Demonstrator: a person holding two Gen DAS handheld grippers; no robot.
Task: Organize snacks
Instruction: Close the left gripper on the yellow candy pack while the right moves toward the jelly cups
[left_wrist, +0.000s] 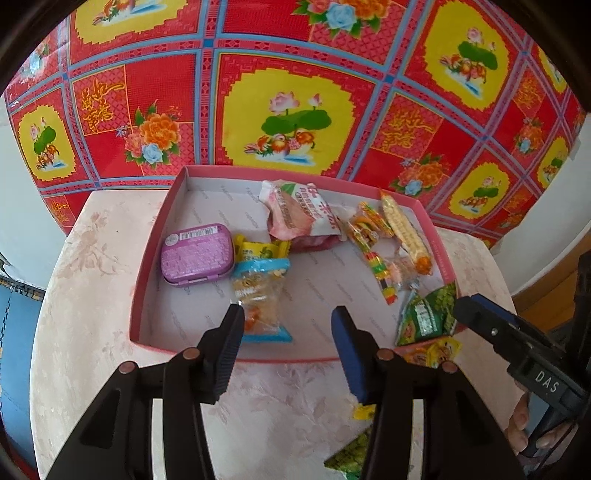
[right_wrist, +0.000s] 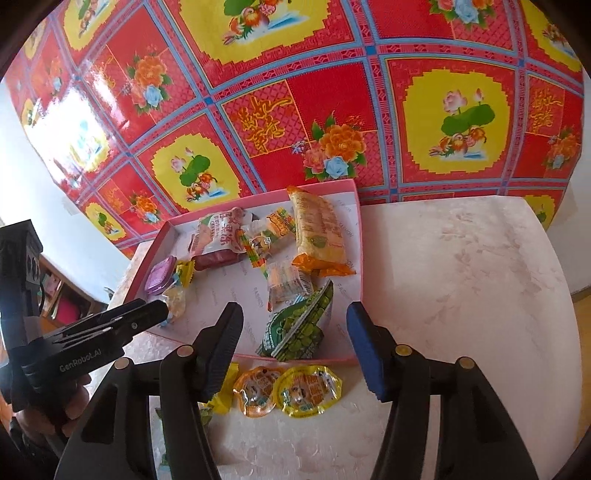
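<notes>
A shallow pink box (left_wrist: 147, 280) (right_wrist: 356, 229) sits on the pale table and holds several snacks: a purple tin (left_wrist: 197, 254), a blue-edged jelly pack (left_wrist: 260, 295), a pink-white pack (left_wrist: 303, 214), a long orange pack (right_wrist: 319, 236) and green packs (right_wrist: 295, 328). My left gripper (left_wrist: 287, 321) is open and empty, just above the box's near edge. My right gripper (right_wrist: 293, 325) is open and empty over the green packs. Two yellow-orange jelly cups (right_wrist: 288, 391) lie on the table in front of the box.
A red, yellow and blue flowered cloth (left_wrist: 288, 110) hangs behind the table. A yellow pack (right_wrist: 223, 391) and a green pack (left_wrist: 347, 454) lie on the table (right_wrist: 461, 280) near the box. The table's right part is bare pale cloth.
</notes>
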